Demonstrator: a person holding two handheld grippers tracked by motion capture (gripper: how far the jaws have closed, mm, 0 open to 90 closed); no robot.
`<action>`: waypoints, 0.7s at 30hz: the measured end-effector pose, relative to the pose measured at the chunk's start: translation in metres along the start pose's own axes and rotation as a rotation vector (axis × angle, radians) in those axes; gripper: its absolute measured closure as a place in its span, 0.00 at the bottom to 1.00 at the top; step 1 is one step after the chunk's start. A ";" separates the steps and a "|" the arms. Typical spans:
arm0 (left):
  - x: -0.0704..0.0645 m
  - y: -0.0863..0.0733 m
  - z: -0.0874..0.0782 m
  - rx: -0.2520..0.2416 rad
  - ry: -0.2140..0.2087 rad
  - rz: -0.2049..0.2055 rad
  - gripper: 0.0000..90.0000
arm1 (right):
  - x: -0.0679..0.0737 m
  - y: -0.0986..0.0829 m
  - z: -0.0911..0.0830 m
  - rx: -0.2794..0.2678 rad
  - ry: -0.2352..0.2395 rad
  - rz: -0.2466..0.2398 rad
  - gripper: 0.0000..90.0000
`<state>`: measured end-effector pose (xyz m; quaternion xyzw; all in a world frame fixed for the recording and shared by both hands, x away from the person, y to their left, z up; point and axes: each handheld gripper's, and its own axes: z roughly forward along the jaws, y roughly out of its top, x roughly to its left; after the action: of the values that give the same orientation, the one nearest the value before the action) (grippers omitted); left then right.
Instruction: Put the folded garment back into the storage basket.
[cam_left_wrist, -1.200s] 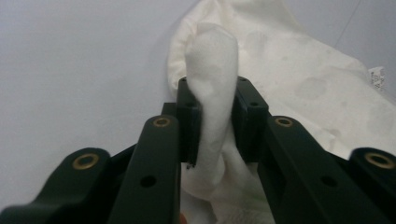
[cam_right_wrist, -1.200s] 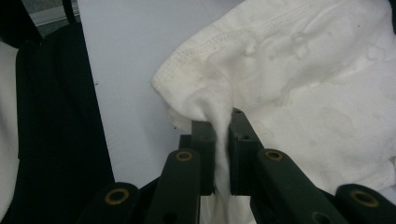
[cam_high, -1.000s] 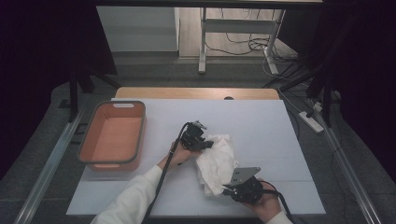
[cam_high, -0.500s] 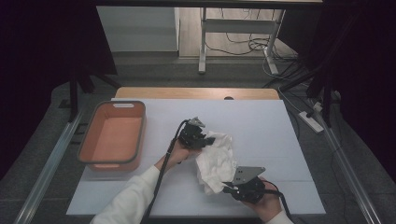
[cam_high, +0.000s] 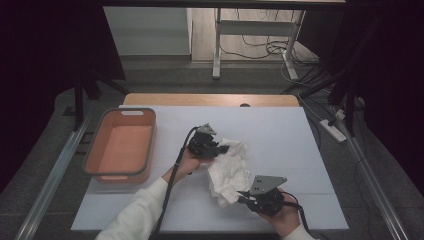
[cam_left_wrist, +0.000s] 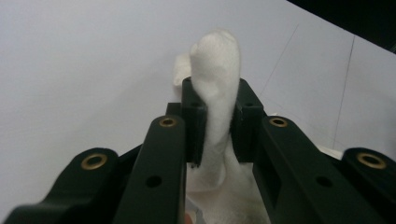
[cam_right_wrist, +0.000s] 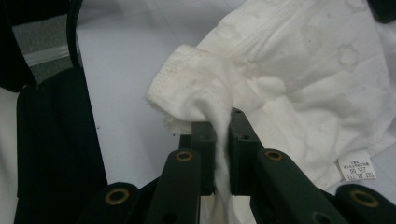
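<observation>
Pinching white cloth (cam_high: 229, 169) at two spots: left tongs (cam_left_wrist: 215, 121) clenched on a bunched fold, right tongs (cam_right_wrist: 222, 135) clenched on a hemmed corner. Strung between both, sagging onto worktop (cam_high: 280, 130), likely for spreading. Orange tub (cam_high: 120, 147) beyond left tongs.

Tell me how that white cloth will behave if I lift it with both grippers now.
Probably floppy: the white cloth lies crumpled between the left gripper and the right gripper, and bunches where the jaws pinch it. Likely light, since thin folds hold their shape. The textured weave should resist slipping.
</observation>
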<state>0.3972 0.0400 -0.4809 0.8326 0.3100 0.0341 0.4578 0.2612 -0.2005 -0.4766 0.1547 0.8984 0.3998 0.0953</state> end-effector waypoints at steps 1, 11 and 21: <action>0.000 0.000 -0.001 -0.004 0.000 0.000 0.86 | 0.000 0.000 -0.001 -0.008 0.001 0.006 0.93; -0.012 0.009 -0.019 -0.057 -0.002 0.039 0.86 | 0.002 0.005 -0.007 -0.072 -0.028 0.020 0.93; -0.005 0.009 -0.025 -0.071 0.003 0.019 0.86 | 0.000 0.007 -0.007 -0.128 -0.003 0.063 0.93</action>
<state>0.3886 0.0518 -0.4585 0.8187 0.3013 0.0504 0.4861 0.2609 -0.2008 -0.4669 0.1773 0.8655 0.4590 0.0936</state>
